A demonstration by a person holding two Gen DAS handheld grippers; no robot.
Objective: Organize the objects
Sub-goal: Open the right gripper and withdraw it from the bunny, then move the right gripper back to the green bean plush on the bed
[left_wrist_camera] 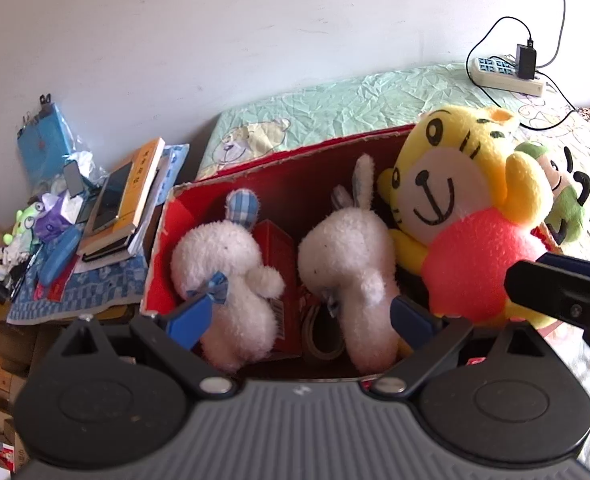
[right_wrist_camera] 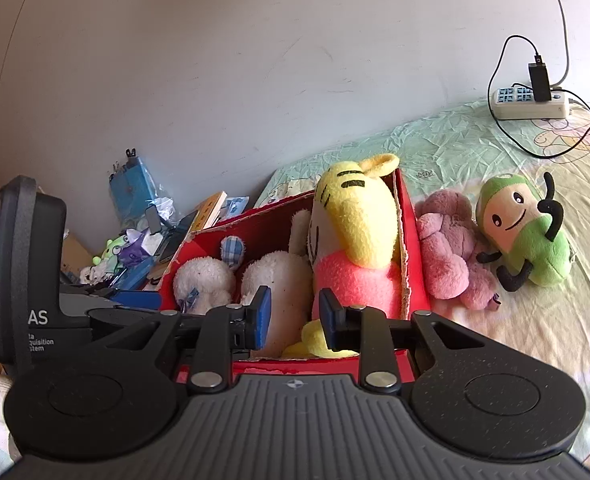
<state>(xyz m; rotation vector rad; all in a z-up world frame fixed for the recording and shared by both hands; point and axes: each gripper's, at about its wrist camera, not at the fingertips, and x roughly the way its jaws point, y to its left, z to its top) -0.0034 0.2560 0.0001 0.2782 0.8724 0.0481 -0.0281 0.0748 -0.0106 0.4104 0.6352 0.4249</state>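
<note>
Right gripper (right_wrist_camera: 295, 322) released, empty, nearer the pink plush (right_wrist_camera: 451, 248) and green plush (right_wrist_camera: 523, 228), both lying to its right on the bed (right_wrist_camera: 495, 340) outside the red box (right_wrist_camera: 413, 280). Left gripper (left_wrist_camera: 301, 316) spread wide, empty, over the box.

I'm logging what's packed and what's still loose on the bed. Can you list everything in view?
box: one, red, on the bed
rabbit toys: two, white, in the box, left and middle
tiger toy: one, yellow and pink, in the box's right end
small carton: one, red, between the rabbits
tape roll: one, brownish, on the box floor
pink toy: one, on the bed right of the box
green toy: one, on the bed, farther right
power strip: one, white, far end of the bed
books and clutter: a pile, left of the box
left hand-held gripper: black, blue pads, open
right hand-held gripper: same, open, nothing gripped
</note>
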